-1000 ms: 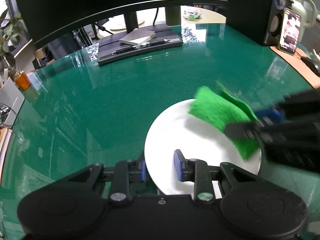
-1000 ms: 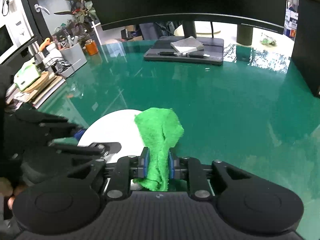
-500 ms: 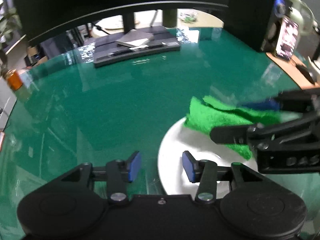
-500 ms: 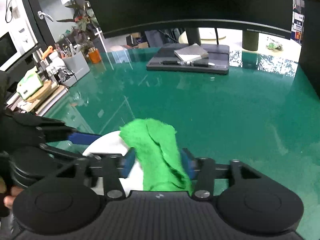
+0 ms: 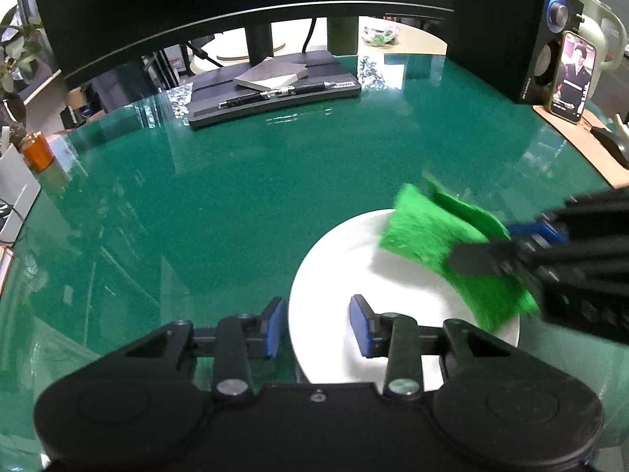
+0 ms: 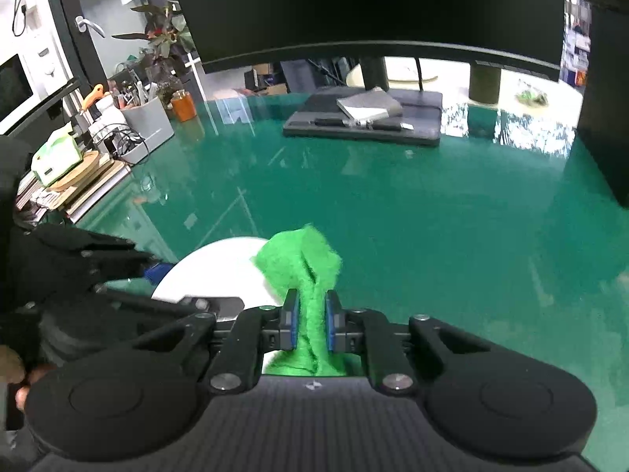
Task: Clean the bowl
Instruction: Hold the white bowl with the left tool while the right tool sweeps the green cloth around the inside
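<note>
Partly our right tongs and the green cloth they are closing on hide the white bowl near the desk's front edge. Our left tongs are closing astride the bowl's near rim, pads apart from it. Behind, a monitor is cut off above a notebook and pens.

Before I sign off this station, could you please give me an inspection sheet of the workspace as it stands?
Surface: glossy green table top, reflective.
Job's things: white bowl on the table; green cloth over its rim.
Clutter: dark tray with pens and a grey notebook; phone; orange jar.
Grippers: left tongs closing astride the bowl's near rim, pads not touching it; right tongs closing on the cloth.
Cables: tangle beside the grey bin.
Surroundings: monitor, speaker, plant.
</note>
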